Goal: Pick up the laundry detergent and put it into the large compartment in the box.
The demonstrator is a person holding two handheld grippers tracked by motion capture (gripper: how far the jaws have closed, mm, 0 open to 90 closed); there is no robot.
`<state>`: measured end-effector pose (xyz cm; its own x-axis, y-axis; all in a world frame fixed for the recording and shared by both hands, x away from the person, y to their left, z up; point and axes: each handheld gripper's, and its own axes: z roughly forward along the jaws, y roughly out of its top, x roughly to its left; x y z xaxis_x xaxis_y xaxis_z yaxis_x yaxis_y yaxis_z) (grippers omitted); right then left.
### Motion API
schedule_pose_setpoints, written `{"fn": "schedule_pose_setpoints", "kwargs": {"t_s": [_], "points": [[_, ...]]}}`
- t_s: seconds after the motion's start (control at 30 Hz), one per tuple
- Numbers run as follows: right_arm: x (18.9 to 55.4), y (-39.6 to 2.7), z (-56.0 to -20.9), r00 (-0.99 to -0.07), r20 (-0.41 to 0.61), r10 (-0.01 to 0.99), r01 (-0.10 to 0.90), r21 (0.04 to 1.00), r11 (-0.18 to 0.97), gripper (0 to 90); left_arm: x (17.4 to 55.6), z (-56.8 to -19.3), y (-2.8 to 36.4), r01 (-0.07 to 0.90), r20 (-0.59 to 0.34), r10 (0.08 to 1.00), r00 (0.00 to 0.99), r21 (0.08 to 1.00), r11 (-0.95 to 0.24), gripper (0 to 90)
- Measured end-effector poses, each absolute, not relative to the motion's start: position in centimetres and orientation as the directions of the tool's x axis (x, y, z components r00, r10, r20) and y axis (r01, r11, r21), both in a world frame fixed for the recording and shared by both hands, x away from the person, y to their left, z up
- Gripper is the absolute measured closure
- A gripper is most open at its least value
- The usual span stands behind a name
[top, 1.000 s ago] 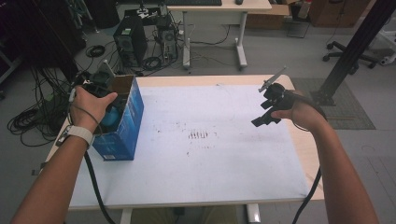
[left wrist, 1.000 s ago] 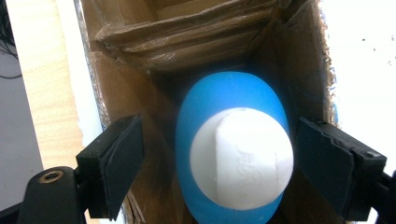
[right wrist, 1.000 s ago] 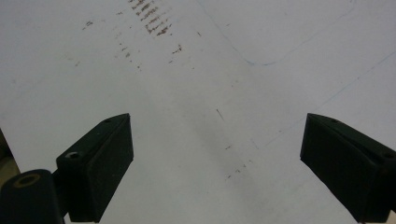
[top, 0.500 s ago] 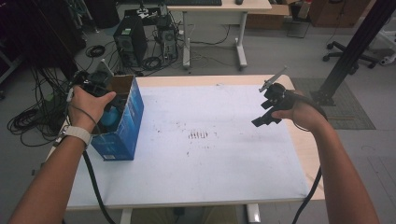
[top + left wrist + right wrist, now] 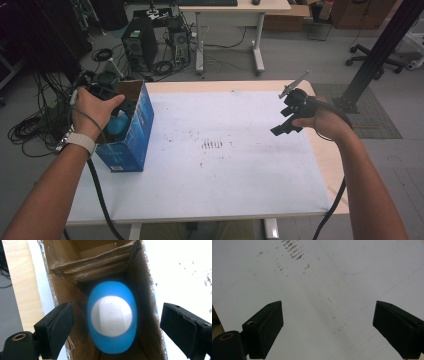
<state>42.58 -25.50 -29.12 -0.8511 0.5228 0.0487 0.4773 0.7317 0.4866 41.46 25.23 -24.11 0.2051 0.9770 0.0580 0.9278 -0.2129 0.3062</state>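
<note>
Blue bottle (image 5: 112, 320) half-hidden deep inside box (image 5: 142, 290)

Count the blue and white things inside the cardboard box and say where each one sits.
1. A blue object with a white round top stands on the floor of the box, below the open left gripper. More could be hidden.

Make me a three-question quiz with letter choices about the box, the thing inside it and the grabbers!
1. Where does the blue box stand? A) the table's left edge B) its middle C) the floor
2. What colours are on the bottle inside? A) red and black B) blue and white C) green
3. How are the left gripper jaws? A) shut on the bottle B) open C) shut on a flap

Answers: 1 A, it stands by the left hand. 2 B, blue body, white cap. 3 B, the jaws, just opening wider, stand clear of the bottle.
</note>
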Motion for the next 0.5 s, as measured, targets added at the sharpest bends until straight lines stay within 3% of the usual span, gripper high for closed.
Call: {"fn": "schedule_pose_setpoints", "kwargs": {"t_s": [0.5], "points": [[42.3,-25.5,-28.8,-0.852,0.044,0.521,0.473,0.489,0.733,9.5,40.5,-21.7,24.8,0.914,0.04,0.967,0.25,0.319,-0.25,11.8]]}}
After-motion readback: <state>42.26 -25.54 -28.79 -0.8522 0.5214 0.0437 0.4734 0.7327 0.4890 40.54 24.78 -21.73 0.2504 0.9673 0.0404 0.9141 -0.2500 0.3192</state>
